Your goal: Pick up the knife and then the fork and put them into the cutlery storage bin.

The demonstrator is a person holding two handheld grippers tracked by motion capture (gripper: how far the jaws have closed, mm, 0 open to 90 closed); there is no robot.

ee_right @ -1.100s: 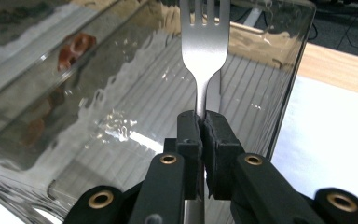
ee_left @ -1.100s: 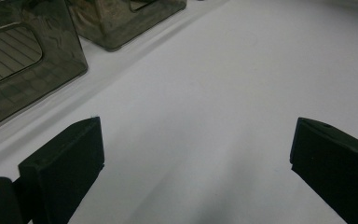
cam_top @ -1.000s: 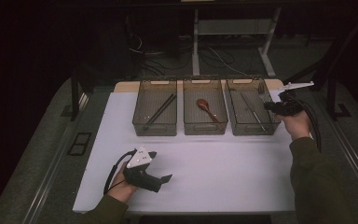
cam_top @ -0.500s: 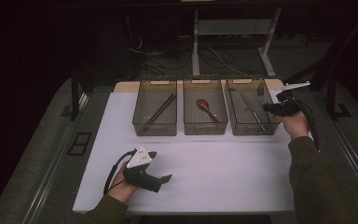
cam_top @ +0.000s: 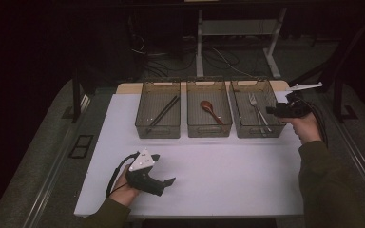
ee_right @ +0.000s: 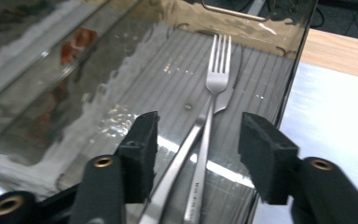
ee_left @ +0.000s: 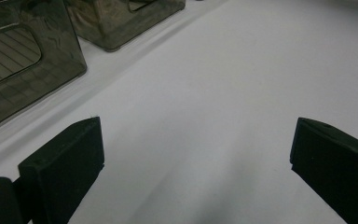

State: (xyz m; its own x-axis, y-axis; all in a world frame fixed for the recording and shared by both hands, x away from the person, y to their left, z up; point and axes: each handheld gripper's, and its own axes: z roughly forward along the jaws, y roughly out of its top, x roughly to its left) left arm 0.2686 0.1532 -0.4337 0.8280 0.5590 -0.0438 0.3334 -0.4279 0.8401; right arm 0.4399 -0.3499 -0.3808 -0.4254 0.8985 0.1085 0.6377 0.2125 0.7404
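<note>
The right gripper had just opened over the right bin, releasing the fork; the left gripper sat open and empty.

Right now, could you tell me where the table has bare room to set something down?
The white mat lies bare between the three bins and the near edge, from the left gripper across to the right sleeve. The back is crowded: chopsticks bin, spoon bin, and fork bin, where the right gripper hovers.
</note>
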